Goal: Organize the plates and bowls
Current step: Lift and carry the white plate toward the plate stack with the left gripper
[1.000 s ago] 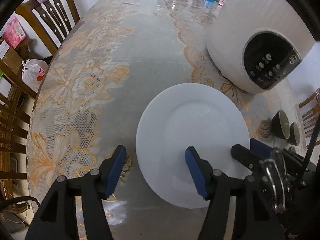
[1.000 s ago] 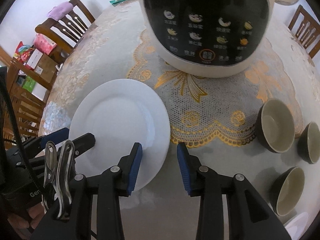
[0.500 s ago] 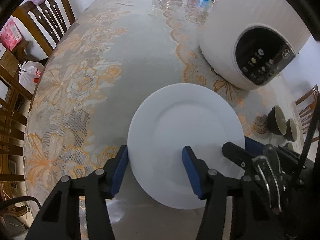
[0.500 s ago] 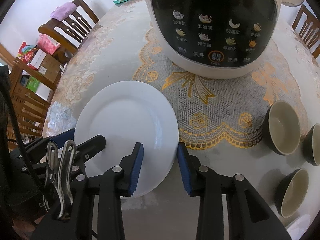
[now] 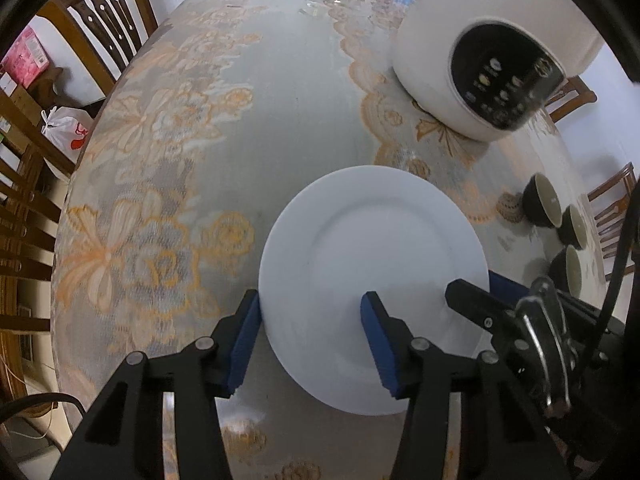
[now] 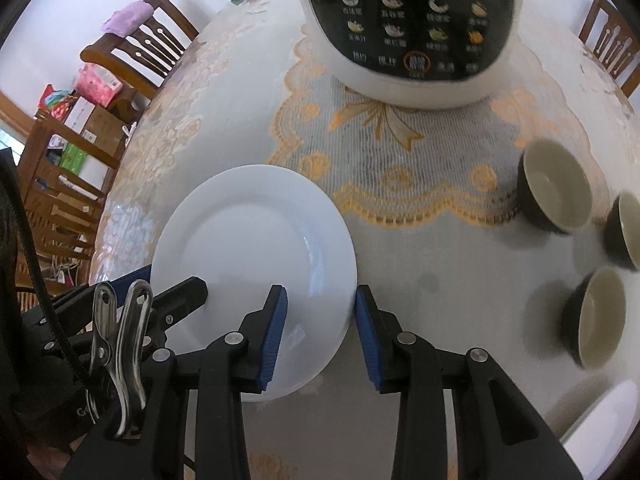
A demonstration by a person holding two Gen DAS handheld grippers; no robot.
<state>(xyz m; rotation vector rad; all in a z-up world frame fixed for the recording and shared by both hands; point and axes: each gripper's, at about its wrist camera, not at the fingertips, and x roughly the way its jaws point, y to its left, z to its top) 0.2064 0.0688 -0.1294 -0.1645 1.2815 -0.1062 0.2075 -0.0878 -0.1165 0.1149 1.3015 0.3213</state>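
Observation:
A white plate lies on the lace-covered table, between my two grippers. My left gripper straddles its left rim and its jaws are closing. The outer pad lies against the plate's edge and the inner finger stands over the plate's well. My right gripper straddles the right rim the same way, with its outer pad at the edge. I cannot see either inner pad pressing on the plate. Three dark bowls with pale insides stand to the right.
A white rice cooker stands on a lace doily behind the plate. Part of a second white plate shows at the lower right. Wooden chairs ring the table. Jars and papers sit at its far end.
The left jaws have narrowed until the outer pad met the plate's edge. The right outer pad came against the other edge. Both grippers and the plate have shifted back from the cooker.

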